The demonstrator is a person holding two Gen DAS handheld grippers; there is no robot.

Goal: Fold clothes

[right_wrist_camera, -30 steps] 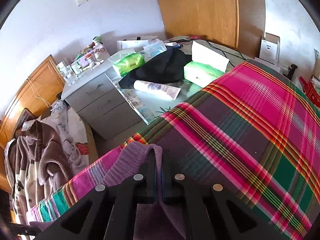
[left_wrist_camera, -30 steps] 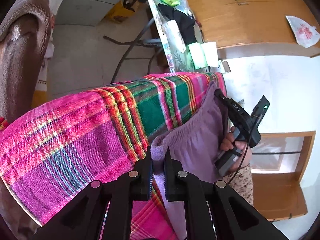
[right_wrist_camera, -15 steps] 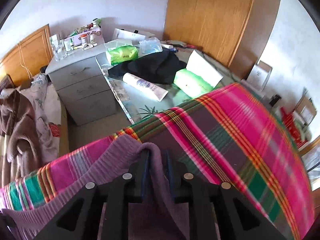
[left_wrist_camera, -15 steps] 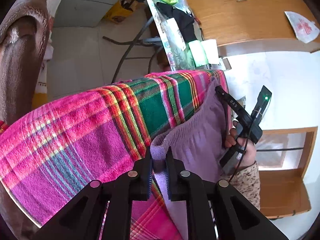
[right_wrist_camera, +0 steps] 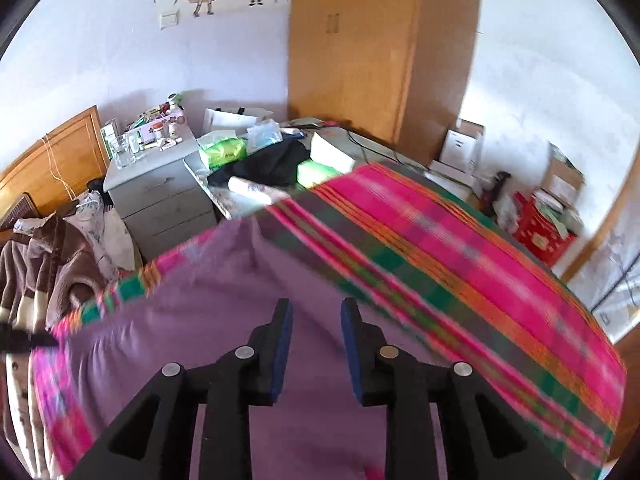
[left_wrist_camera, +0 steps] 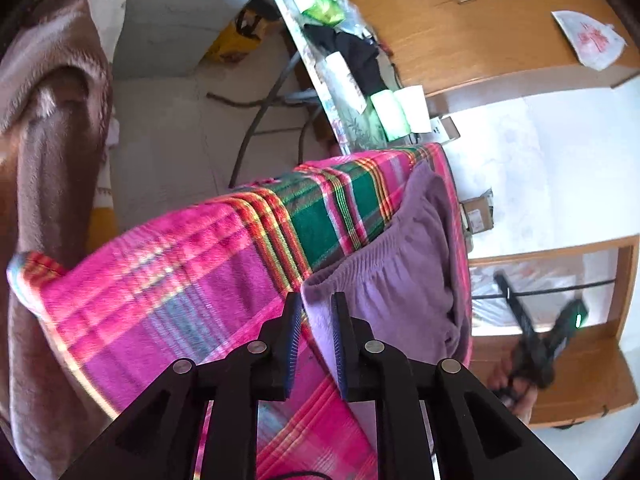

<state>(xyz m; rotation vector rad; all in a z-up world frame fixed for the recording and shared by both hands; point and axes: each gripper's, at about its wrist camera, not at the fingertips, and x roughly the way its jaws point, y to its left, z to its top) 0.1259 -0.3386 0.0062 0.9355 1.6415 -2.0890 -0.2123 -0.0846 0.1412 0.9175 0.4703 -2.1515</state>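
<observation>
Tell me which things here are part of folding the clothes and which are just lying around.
Part of the job:
- purple garment
- plaid blanket it lies on
- left tool, its jaws around the garment's corner
- right tool, open above the garment

Just lying about:
- black cloth on the glass table
- green tissue packs
- white tube
- brown fleece

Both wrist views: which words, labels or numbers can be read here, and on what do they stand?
None can be read.
White bag: red print, too blurred.
Red box: print too small.
Tube: label too blurred.
</observation>
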